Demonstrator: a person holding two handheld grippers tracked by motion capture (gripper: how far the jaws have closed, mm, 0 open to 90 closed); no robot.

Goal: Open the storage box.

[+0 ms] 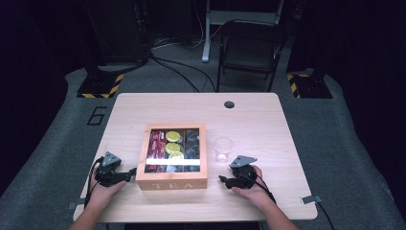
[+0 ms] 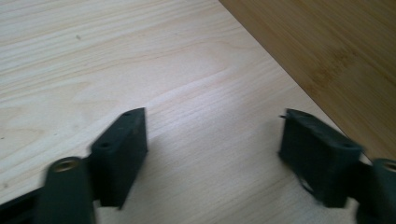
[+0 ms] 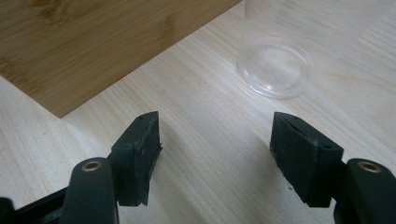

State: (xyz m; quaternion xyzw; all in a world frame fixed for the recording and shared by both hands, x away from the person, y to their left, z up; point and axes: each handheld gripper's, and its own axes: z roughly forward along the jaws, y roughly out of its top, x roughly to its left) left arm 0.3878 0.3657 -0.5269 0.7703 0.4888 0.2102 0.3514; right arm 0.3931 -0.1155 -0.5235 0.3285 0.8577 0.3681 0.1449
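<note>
A wooden tea box with a clear lid stands at the middle of the table; red packets and yellow-green rounds show through the lid. A clear plastic cup stands upright just right of it. My left gripper rests on the table at the box's left side, jaws apart with nothing between them; the box's wall shows to the right of its jaws. My right gripper lies right of the box, open and empty, with the cup and the box's corner ahead of its jaws.
The light wooden table has a round cable hole near its far edge. A black folding chair stands behind the table. Yellow-black striped stand bases sit on the floor at both far corners.
</note>
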